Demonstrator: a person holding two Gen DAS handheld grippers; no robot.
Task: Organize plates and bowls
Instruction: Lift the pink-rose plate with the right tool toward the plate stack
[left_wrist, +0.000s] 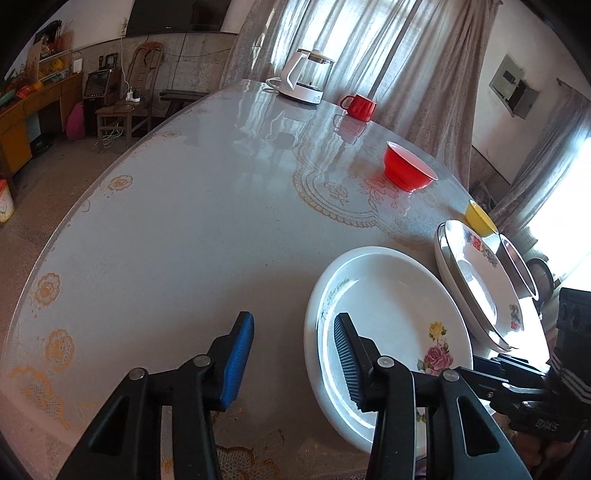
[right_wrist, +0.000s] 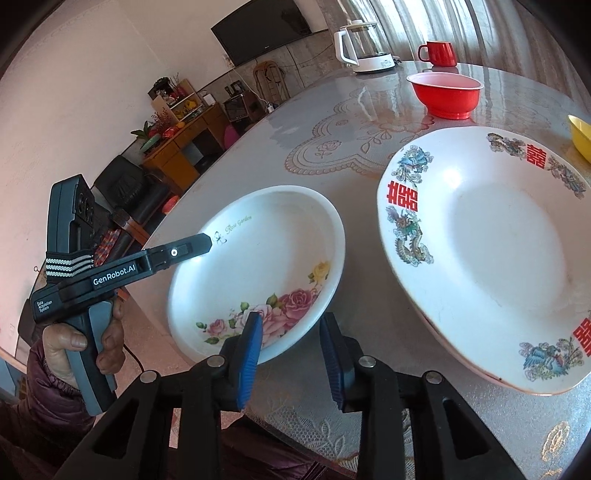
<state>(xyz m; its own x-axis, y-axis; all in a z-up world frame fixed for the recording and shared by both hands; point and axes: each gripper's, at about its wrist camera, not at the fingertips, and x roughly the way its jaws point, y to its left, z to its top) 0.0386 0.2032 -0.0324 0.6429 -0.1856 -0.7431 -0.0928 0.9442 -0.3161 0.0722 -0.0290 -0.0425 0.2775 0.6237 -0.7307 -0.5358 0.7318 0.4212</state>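
In the left wrist view, the left gripper (left_wrist: 293, 363) is held wide apart, straddling the near rim of the rose plate (left_wrist: 391, 314) on the table (left_wrist: 166, 229); contact cannot be judged. Beside it a dragon plate (left_wrist: 476, 280) appears stacked on another. In the right wrist view, the right gripper (right_wrist: 291, 358) is seen parted and empty at the rose plate's edge. The red bowl (right_wrist: 447, 94) and yellow bowl (right_wrist: 580, 138) remain unstacked, so most sorting is judged undone.

Bright window glare, fisheye-warped edges
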